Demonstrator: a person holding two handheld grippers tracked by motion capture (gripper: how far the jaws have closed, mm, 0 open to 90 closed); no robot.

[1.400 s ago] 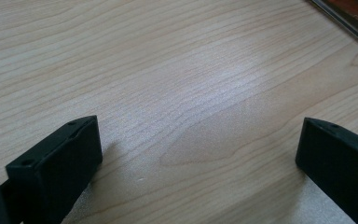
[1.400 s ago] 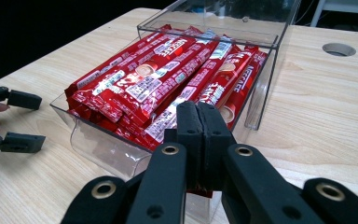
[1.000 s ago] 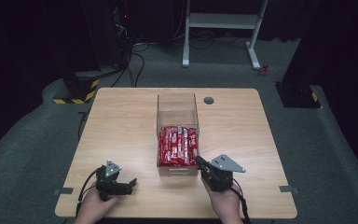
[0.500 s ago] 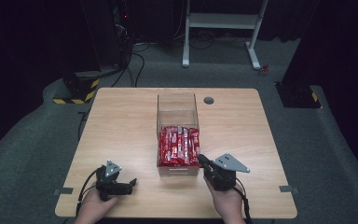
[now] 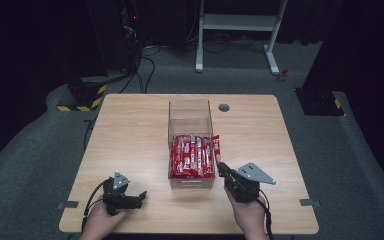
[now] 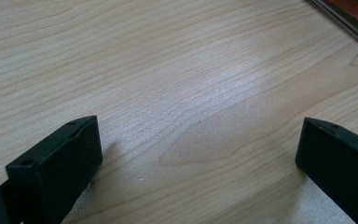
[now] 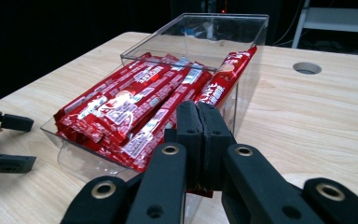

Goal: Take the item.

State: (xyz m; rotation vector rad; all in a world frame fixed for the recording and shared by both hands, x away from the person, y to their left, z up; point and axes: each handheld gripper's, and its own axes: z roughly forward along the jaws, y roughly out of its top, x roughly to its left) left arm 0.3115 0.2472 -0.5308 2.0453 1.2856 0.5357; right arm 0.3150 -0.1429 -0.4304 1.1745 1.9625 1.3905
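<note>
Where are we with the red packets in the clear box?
Looks mostly done: the clear box holds a full layer of red packets. In hand: the right gripper, jaws shut with nothing visibly between them, sits at the box's near right corner by one packet leaning on the wall. Left, probably: laying that one flat. The left gripper rests open on the table.

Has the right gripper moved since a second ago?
Barely: the right gripper has edged slightly right, away from the box's near corner, its fingers shut.
</note>
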